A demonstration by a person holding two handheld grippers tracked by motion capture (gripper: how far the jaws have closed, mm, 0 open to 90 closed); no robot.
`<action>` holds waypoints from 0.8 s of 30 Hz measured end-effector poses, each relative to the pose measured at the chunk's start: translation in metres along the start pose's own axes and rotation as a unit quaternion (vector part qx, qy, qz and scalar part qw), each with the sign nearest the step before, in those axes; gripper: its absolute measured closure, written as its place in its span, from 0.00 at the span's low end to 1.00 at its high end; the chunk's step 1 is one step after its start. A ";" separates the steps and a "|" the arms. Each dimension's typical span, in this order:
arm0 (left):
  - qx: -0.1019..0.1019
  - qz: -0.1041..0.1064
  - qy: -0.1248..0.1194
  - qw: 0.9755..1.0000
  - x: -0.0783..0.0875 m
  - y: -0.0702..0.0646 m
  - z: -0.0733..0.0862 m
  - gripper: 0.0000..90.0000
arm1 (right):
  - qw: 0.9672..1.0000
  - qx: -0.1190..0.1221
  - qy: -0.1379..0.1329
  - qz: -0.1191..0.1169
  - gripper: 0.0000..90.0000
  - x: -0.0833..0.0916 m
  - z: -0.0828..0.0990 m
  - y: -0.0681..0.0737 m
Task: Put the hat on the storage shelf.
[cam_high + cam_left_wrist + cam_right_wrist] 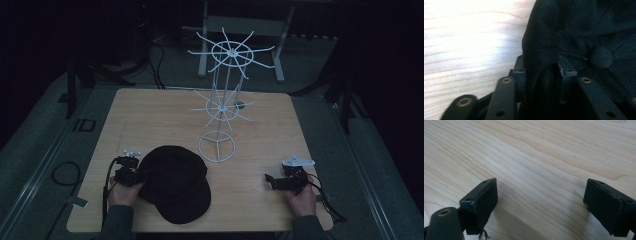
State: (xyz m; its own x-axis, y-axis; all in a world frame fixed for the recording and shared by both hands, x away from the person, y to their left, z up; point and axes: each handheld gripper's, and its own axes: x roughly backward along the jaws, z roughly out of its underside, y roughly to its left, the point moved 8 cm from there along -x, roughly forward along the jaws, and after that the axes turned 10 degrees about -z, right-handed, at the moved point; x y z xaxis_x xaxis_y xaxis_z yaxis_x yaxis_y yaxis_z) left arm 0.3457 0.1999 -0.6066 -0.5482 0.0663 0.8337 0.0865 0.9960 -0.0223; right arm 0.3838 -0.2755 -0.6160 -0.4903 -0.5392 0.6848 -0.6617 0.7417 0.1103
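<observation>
Black cap (pixel 175 182), showing no readable label, is clamped by left gripper (pixel 544 72); right gripper (pixel 540 202) jaws apart.

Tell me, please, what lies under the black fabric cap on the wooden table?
The black fabric cap rests on the light wooden table; the left hand-held gripper pinches its edge. Anything beneath its crown is covered.

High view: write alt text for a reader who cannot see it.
A person's left gripper is clamped on the edge of a black cap lying on a wooden table, while the right gripper rests open on the table, apart from the cap. Behind the cap stands a white wire rack with two tiers of radiating hooks on a ring base.
</observation>
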 end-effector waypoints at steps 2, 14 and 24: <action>-0.003 -0.001 -0.006 1.000 0.000 0.001 -0.001 0.81 | 1.000 0.000 0.000 0.000 0.13 0.000 0.000 0.000; 0.010 0.029 -0.063 0.998 0.010 0.013 -0.015 0.85 | 1.000 0.000 0.000 0.000 0.13 0.000 0.000 0.000; 0.004 0.028 -0.124 0.992 0.039 0.029 -0.034 0.85 | 1.000 0.000 0.000 0.000 0.13 0.000 0.000 0.000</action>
State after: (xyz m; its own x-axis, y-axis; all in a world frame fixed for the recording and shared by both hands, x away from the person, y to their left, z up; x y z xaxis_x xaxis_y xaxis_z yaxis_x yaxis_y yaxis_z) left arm 0.3554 0.2290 -0.5558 -0.7301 0.1322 0.6704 0.1155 0.9909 -0.0696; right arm 0.3838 -0.2754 -0.6160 -0.4905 -0.5394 0.6845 -0.6615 0.7418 0.1105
